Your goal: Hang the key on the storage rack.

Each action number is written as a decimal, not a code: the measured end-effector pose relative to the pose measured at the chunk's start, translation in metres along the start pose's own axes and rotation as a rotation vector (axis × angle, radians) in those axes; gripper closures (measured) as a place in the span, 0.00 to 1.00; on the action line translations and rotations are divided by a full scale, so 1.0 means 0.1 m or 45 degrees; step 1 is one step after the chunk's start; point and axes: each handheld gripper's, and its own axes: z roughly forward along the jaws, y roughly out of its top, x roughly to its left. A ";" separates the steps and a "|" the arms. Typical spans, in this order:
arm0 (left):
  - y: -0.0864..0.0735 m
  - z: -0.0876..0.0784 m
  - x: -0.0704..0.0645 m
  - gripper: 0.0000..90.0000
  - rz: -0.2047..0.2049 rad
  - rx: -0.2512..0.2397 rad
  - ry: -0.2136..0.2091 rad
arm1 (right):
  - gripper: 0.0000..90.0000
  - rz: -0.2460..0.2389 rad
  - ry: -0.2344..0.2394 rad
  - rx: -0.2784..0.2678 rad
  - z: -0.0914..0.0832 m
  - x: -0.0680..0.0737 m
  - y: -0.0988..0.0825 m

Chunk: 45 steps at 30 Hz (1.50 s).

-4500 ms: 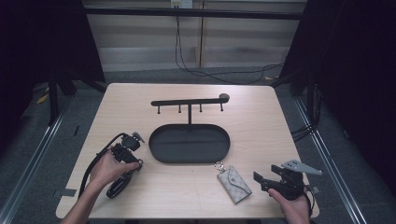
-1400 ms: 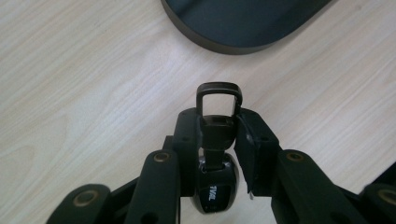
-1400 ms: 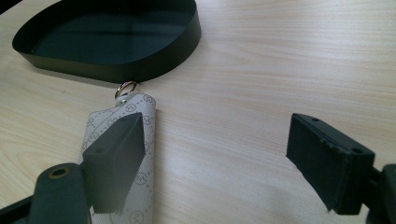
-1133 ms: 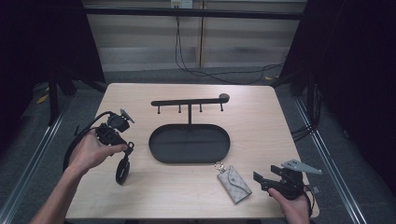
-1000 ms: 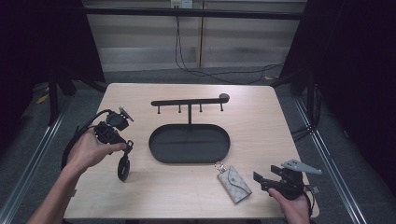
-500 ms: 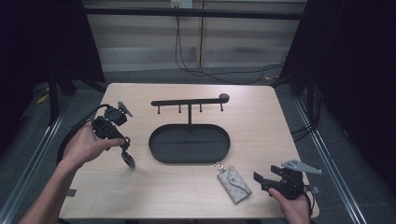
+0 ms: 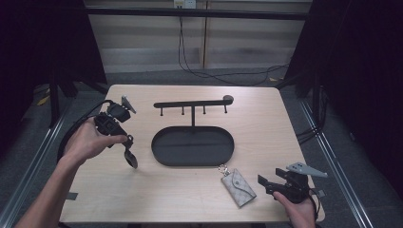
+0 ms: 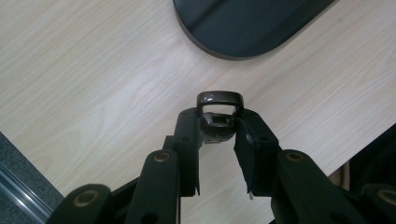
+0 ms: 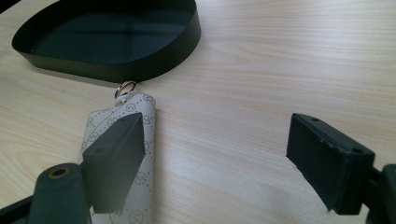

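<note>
The left gripper (image 7: 127, 148) is clamped on a dark key fob (image 8: 218, 112), its loop poking out past the jaw tips, and the fob hangs clear of the table (image 7: 266, 118) over the left side, just off the tray's (image 7: 159, 152) left end. So the step in hand looks like the carry: fob picked up, on its way to the hook rack (image 7: 192, 103) standing behind the tray. Next move, I'd say, calls for swinging it right and toward the far edge, then lining that small loop up with one of the pegs, a fine fit that needs the loop kept facing outward.

Over near the front right corner, the right gripper (image 7: 266, 181) rests on the table with its jaws wide apart, nothing between them. The patterned key pouch (image 7: 238, 186) lies just beside its left jaw, ring pointing at the tray.

Against the frame a few seconds back: the left hand was then low near the front left, gripper down at the table. Now it has come up and away from the front edge, the fob dangling in the air. Right gripper and pouch sit exactly where they were.
</note>
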 end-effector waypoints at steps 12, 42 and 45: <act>0.16 -0.07 -0.08 0.79 0.017 -0.006 0.003 | 0.21 0.008 0.004 0.004 0.00 -0.01 0.00; 0.74 -0.05 -0.22 0.78 0.011 0.005 -0.001 | 0.19 0.009 0.016 0.002 -0.01 -0.01 0.00; 0.79 -0.05 -0.22 0.78 0.006 0.012 0.004 | 0.19 0.006 0.015 0.000 -0.01 -0.01 0.00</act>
